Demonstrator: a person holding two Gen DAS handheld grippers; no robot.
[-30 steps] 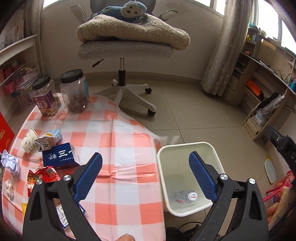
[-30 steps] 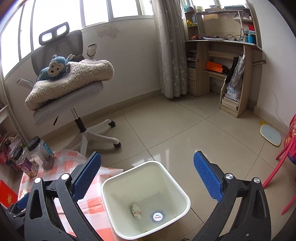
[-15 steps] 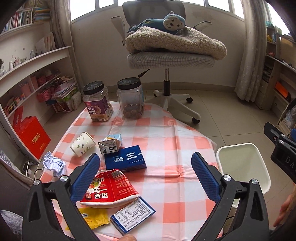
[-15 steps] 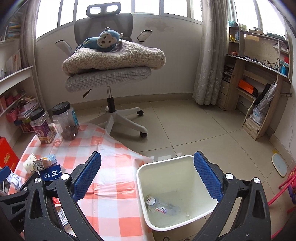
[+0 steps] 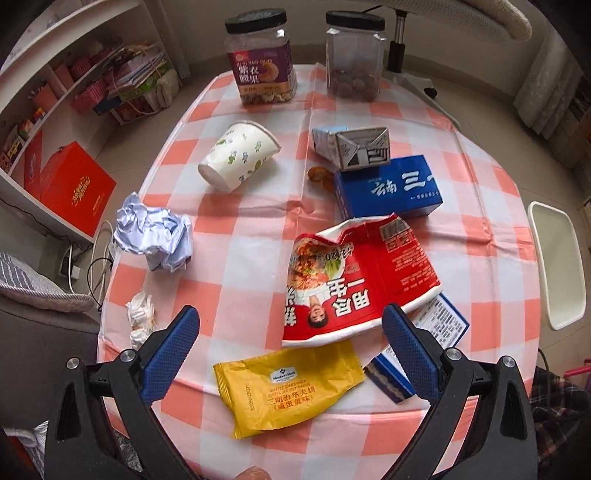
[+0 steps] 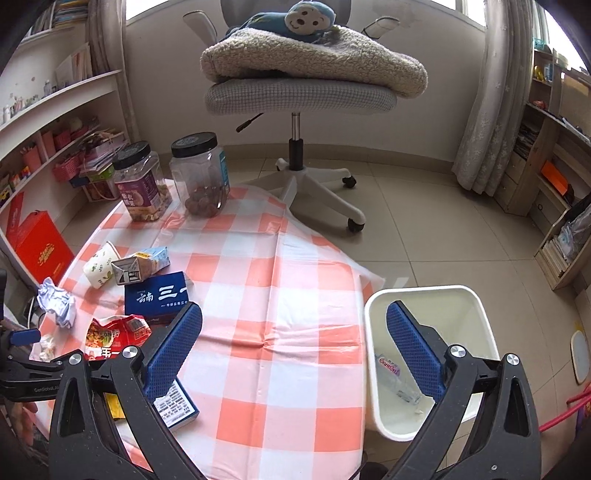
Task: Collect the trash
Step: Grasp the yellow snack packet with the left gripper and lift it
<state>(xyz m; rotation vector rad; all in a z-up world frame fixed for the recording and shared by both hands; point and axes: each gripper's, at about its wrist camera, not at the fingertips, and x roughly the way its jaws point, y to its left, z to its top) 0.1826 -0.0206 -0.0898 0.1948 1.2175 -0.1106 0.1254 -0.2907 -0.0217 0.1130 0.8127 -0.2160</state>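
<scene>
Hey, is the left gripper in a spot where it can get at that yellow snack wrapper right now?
Probably yes. The left gripper is open and hovers just above the yellow snack wrapper, which lies flat near the table edge with nothing on top. The red packet only borders its far edge.

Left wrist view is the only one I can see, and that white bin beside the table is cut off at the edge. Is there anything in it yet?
Observer: Yes. The right wrist view looks down into the white bin, and one clear plastic bottle lies at the bottom.
Operator: Where is the other gripper?
Observer: The right gripper is open and holds nothing. It points toward the checked tablecloth and the bin.
Operator: What is on the chair at the back?
Observer: A folded fleecy blanket, with a blue monkey toy on top.
</scene>
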